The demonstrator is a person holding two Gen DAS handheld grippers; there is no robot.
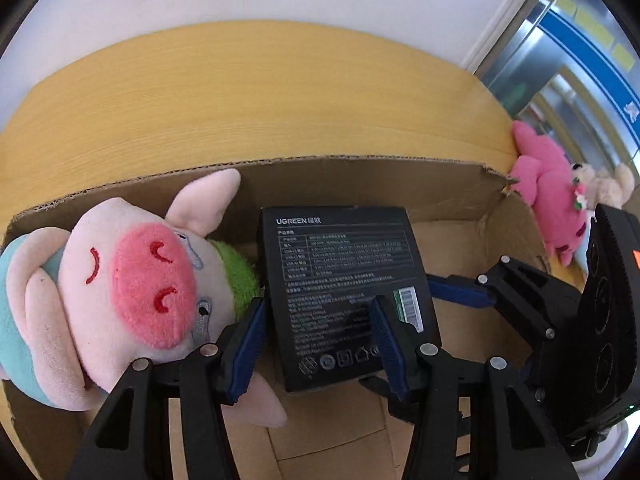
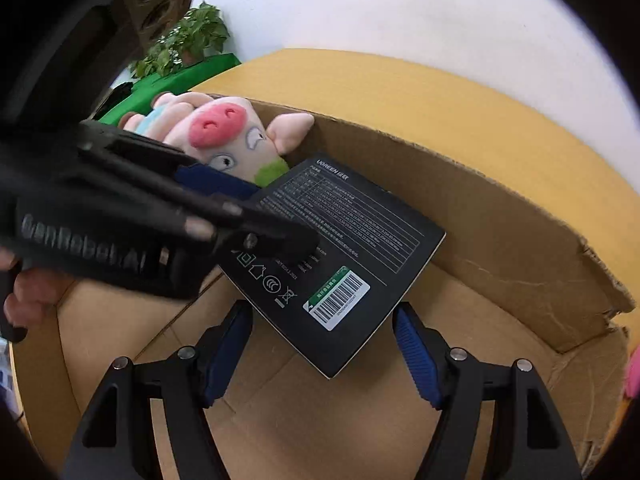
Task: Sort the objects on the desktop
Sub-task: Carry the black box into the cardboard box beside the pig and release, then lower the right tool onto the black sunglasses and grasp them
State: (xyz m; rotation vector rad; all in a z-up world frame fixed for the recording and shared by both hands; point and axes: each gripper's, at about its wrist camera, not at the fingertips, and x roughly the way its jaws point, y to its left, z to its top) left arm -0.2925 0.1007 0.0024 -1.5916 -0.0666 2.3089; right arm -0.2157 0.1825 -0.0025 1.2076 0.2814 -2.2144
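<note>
A black UGREEN box (image 1: 344, 296) lies label up in an open cardboard box (image 1: 360, 176), next to a pink plush pig (image 1: 132, 284). My left gripper (image 1: 316, 312) hovers over the black box's near left part with its jaws open, one pad by the box's left edge and one over its face. In the right wrist view the black box (image 2: 340, 256) lies ahead of my right gripper (image 2: 322, 320), which is open and empty just short of its near corner. The left gripper (image 2: 192, 200) crosses that view over the pig (image 2: 224, 136).
The cardboard box sits on a yellow wooden table (image 1: 240, 96) against a white wall. A pink plush toy (image 1: 552, 192) and a cream plush (image 1: 608, 184) lie outside the box at the right. A potted plant (image 2: 192, 36) stands beyond the table.
</note>
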